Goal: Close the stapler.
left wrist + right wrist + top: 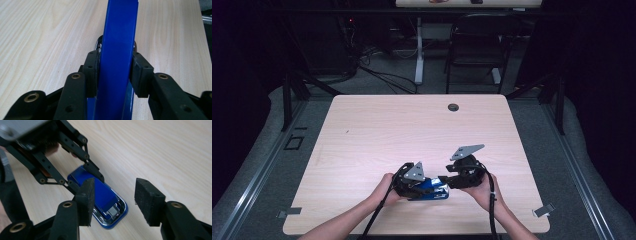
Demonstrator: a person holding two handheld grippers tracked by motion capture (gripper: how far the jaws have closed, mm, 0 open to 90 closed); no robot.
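My left tool (428, 188) clamped on blue case (430, 189), pads (91, 72) pressing both sides. Case lies on desk (377, 130) near my edge, between my hands. My right tool (113, 200) just beside case end, jaws apart, nothing gripped, metal-rimmed end (117, 216) below them.

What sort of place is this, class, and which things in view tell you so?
Probably a lab or recording room, not a home: a bare pale wooden table on grey carpet, dark curtains around it, loose cables on the floor behind, and a black folding chair near another desk.
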